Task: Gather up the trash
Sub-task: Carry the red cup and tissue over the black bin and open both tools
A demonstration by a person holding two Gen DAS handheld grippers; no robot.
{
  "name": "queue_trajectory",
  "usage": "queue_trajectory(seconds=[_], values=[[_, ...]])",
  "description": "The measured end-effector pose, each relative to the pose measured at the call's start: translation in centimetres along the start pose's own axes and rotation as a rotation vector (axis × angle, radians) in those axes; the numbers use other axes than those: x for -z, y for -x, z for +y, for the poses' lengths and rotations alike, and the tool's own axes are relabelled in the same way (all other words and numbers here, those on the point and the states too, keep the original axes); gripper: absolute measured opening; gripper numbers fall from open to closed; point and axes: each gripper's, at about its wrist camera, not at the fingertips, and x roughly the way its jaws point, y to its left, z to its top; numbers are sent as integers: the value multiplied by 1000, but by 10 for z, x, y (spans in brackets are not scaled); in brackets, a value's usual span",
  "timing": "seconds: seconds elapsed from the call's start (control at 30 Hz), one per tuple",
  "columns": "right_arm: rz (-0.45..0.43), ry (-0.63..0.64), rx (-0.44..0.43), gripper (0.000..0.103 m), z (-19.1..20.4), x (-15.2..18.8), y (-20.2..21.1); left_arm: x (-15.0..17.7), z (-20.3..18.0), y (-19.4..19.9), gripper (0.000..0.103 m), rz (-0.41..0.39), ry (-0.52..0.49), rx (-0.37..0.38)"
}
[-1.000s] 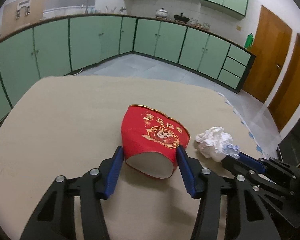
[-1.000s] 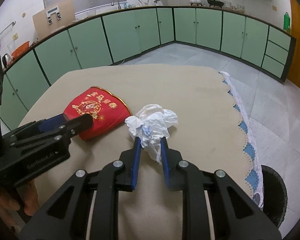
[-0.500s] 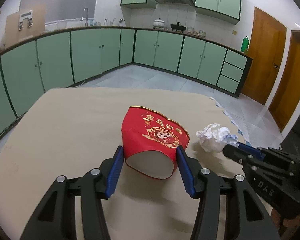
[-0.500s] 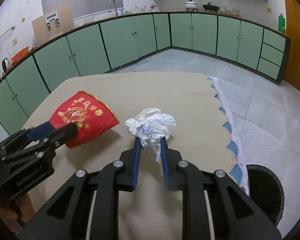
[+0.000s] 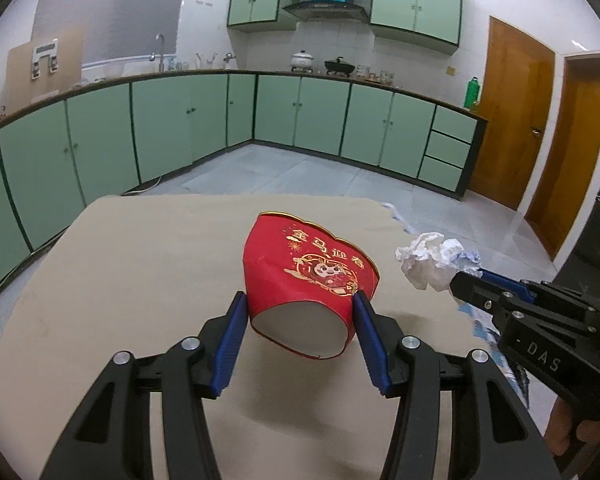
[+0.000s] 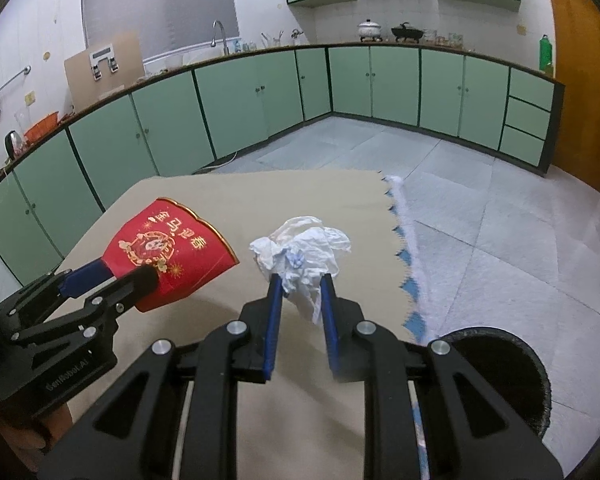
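A red paper cup (image 5: 308, 276) with gold print lies on its side between the blue pads of my left gripper (image 5: 300, 310), which is shut on its narrow end and holds it above the beige table (image 5: 140, 272). From the right wrist view the same red cup (image 6: 168, 256) hangs at the left in the left gripper (image 6: 128, 280). My right gripper (image 6: 298, 284) is shut on a crumpled white tissue wad (image 6: 300, 244), also lifted off the table. In the left wrist view the wad (image 5: 432, 260) shows at the right in the right gripper (image 5: 466, 280).
A round black bin (image 6: 500, 376) stands on the floor just off the table's right edge, below my right gripper. The tablecloth has a blue-and-white scalloped fringe (image 6: 404, 256). Green cabinets (image 5: 300, 116) line the far walls, and wooden doors (image 5: 512, 112) stand at the right.
Both grippers have risen and drawn back with their loads. The cup and the tissue wad now hang clear above the table, and the black bin has come further into view.
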Motion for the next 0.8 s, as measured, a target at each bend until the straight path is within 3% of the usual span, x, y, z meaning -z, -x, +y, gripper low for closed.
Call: queue_trajectory(seconds=[0.37,0.8], values=[[-33,-51,77,18,-47,18,54,4,-53,18,52,-3,-51,93],[-33,-139,214,18,-124,59,101,14,-148,15,53,20,-143,237]])
